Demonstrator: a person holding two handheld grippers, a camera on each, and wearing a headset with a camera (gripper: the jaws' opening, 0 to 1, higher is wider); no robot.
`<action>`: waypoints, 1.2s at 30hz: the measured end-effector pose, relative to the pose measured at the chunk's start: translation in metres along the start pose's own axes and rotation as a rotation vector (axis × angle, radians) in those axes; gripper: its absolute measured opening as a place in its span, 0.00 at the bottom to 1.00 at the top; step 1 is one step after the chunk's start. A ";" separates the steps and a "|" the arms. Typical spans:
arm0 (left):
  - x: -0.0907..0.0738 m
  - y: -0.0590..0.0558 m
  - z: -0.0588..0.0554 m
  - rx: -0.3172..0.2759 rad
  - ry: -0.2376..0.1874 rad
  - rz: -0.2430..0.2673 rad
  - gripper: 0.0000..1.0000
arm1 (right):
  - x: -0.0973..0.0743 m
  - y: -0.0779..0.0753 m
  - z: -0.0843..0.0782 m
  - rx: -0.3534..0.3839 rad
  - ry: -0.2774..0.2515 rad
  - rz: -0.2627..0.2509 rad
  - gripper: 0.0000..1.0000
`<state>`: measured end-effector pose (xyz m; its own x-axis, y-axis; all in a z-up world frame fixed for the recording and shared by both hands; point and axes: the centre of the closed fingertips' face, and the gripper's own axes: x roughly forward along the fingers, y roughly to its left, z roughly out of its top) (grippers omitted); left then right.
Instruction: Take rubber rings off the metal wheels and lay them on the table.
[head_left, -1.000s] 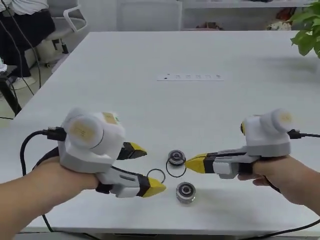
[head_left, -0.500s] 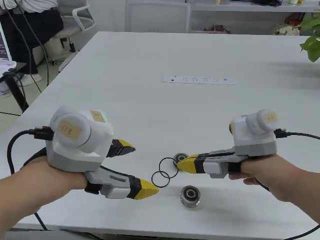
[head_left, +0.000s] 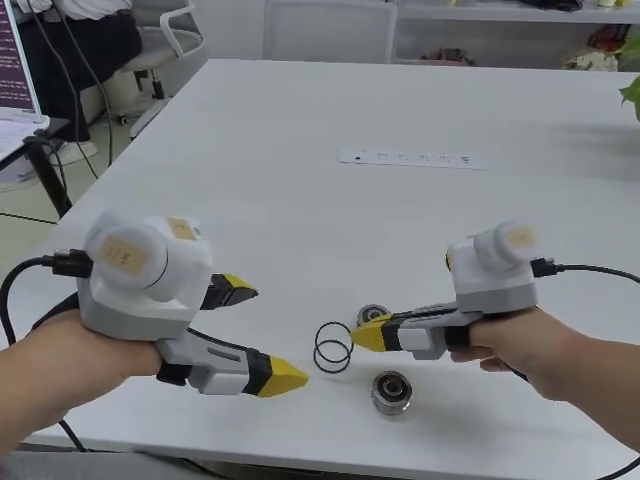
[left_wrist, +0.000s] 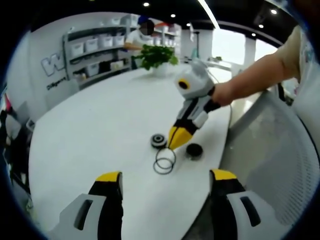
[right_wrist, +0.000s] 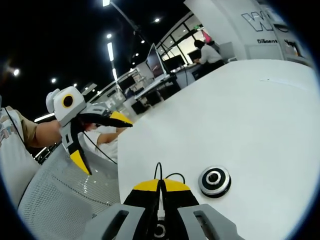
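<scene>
Both rubber rings (head_left: 333, 345) lay on the table (head_left: 400, 230) beside the bare-looking wheels (head_left: 391, 392) (one apparently pinched in the closed jaws of the right gripper (head_left: 362, 336), those of the left gripper (head_left: 275, 334) wide), so only release seemed left.

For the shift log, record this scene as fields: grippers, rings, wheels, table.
left gripper: jaws wide apart, holding nothing, left of the rings
right gripper: jaws shut, tip at the rings' edge; grip on a ring unclear
black rubber rings: two, overlapping, lying on the table
round silver metal wheels: two; one partly behind the right gripper's tip, one nearer the person, standing apart
white table: carries rings and wheels near its front edge
</scene>
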<state>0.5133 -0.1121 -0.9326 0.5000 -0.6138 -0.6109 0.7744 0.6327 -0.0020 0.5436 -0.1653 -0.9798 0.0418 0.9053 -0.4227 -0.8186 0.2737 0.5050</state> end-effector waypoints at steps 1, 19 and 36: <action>-0.001 0.000 -0.001 -0.002 0.000 0.001 0.71 | 0.001 0.000 0.000 0.005 0.000 0.001 0.00; -0.003 0.004 -0.011 -0.019 0.018 0.009 0.71 | 0.011 -0.016 -0.013 0.041 0.031 -0.020 0.00; -0.001 0.001 -0.014 -0.029 0.027 0.002 0.71 | 0.013 -0.028 -0.017 0.026 0.050 -0.055 0.00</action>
<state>0.5084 -0.1045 -0.9431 0.4904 -0.5999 -0.6321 0.7616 0.6476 -0.0238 0.5577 -0.1667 -1.0120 0.0575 0.8715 -0.4871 -0.8006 0.3317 0.4990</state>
